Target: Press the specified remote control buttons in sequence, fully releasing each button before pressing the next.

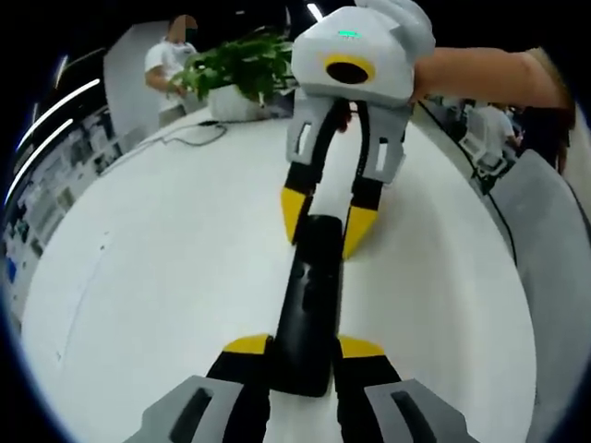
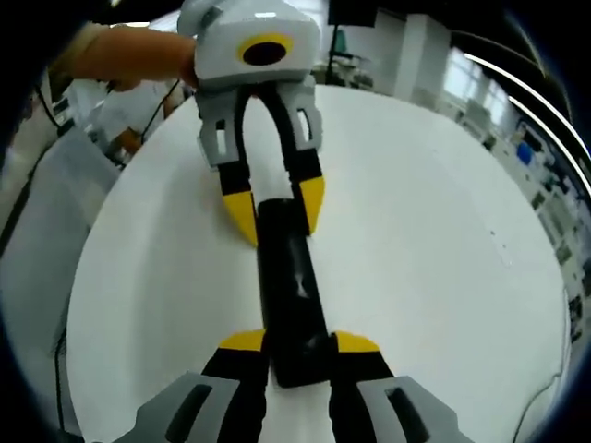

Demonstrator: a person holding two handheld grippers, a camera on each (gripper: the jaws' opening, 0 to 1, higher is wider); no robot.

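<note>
One black remote (image 1: 309,305) lies flat on the white table (image 1: 166,277); its long side runs straight from one gripper to the other, one end at each; in the left gripper view the left gripper (image 1: 303,349) has its two yellow tips tight on the sides of the near end, holding it; the right gripper (image 1: 321,221) comes from the far side, and its tips sit narrow on both sides of the far end; in the right gripper view the right gripper (image 2: 300,343) grips its near end, and the left gripper (image 2: 277,210) is at the far end; one white pot (image 1: 231,101) holds one green plant (image 1: 242,63) at the far edge; one person (image 1: 171,65) stands behind it.
</note>
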